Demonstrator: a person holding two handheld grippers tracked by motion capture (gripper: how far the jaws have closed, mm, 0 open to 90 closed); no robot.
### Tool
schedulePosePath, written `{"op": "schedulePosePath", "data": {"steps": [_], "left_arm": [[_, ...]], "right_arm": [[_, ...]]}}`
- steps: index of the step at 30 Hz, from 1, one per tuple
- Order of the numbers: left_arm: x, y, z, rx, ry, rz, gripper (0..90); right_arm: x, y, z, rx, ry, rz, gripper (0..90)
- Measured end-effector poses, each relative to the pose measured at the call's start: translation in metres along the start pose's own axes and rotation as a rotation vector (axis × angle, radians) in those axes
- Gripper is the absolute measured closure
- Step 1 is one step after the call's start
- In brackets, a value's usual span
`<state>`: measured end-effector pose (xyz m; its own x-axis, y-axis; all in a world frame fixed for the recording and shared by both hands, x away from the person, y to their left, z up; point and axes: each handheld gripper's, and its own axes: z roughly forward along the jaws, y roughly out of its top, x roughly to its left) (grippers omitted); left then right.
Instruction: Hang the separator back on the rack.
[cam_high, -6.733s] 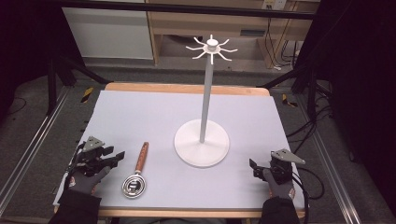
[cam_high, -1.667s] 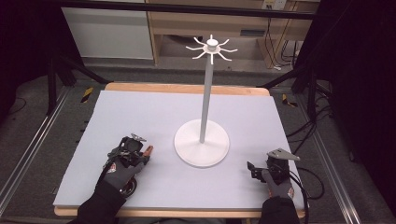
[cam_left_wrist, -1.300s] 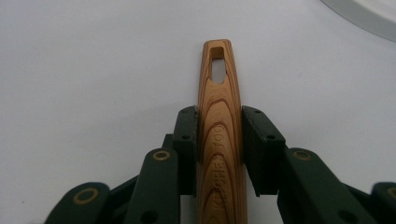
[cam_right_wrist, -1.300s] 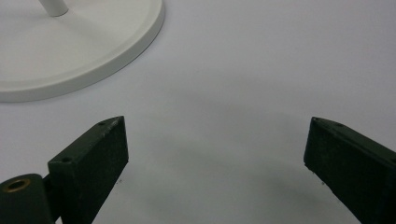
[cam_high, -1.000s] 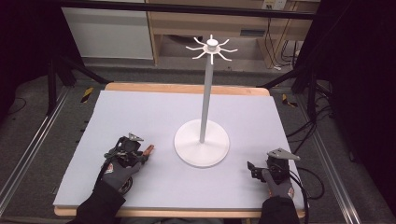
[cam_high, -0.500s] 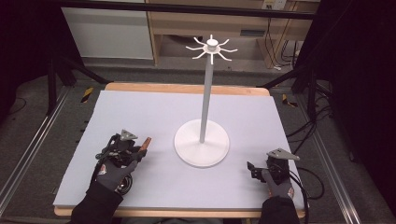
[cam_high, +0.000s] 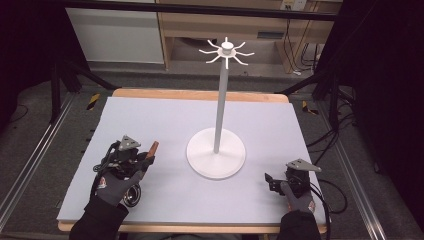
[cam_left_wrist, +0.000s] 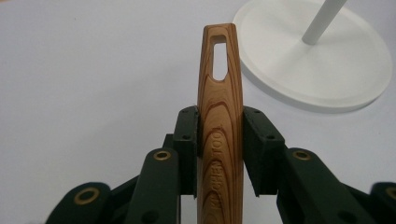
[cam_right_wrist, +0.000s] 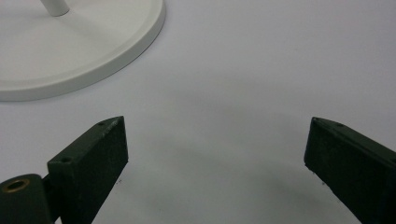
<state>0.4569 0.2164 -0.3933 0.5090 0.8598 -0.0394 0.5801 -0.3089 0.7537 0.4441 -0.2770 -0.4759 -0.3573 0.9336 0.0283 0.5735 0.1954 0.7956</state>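
Floor, left edge: dark floor with a metal rail (cam_high: 31, 165) that ran diagonally along the lower left of the high view.
Tabletop: a pale lilac-grey tabletop (cam_high: 165, 120) with a wooden rim showing at its far and near edges, filling the middle of the frame.
Left gripper: the left gripper (cam_high: 134, 158) sat lower left of centre, held in a gloved hand (cam_high: 114, 186).
Left jaws: closed onto the wooden handle (cam_left_wrist: 219, 135), one pad pressed on each side of it.
Handle: it pointed toward the stand's base, with a slotted hole near its tip; its metal end (cam_high: 132, 195) lay by the glove.
Stand: a white stand (cam_high: 216, 152) stood at centre, its round base on the tabletop, its thin pole rising to a ring of hooks at the upper middle.
Right gripper: the right gripper (cam_high: 272, 182) rested in the lower right.
Right jaws: spread wide apart, holding nothing, bare tabletop between them.
Room behind: a wooden shelf unit (cam_high: 220, 25) and a white panel ran across the top.
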Motion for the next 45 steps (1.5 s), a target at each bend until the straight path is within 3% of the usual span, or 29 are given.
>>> {"op": "schedulePosePath", "data": {"steps": [11,23,31,39,45], "left_arm": [[-0.001,0.009,-0.029,-0.121,-0.008,-0.012,68.2],[-0.002,0.015,-0.046,-0.199,-0.021,-0.019,68.2],[-0.003,0.026,-0.064,-0.297,-0.022,-0.014,68.3],[0.000,0.038,-0.069,-0.343,-0.038,-0.030,68.3],[-0.007,0.051,-0.073,-0.377,-0.058,-0.025,68.3]], "right_arm": [[0.000,0.000,0.000,-0.008,0.014,0.008,6.6],[0.000,0.000,0.001,-0.009,0.007,0.002,6.6],[0.000,0.000,0.001,-0.009,0.007,0.006,6.6],[0.000,0.000,0.001,-0.011,0.006,0.005,6.5],[0.001,0.000,0.001,-0.012,0.010,0.006,6.5]]}}
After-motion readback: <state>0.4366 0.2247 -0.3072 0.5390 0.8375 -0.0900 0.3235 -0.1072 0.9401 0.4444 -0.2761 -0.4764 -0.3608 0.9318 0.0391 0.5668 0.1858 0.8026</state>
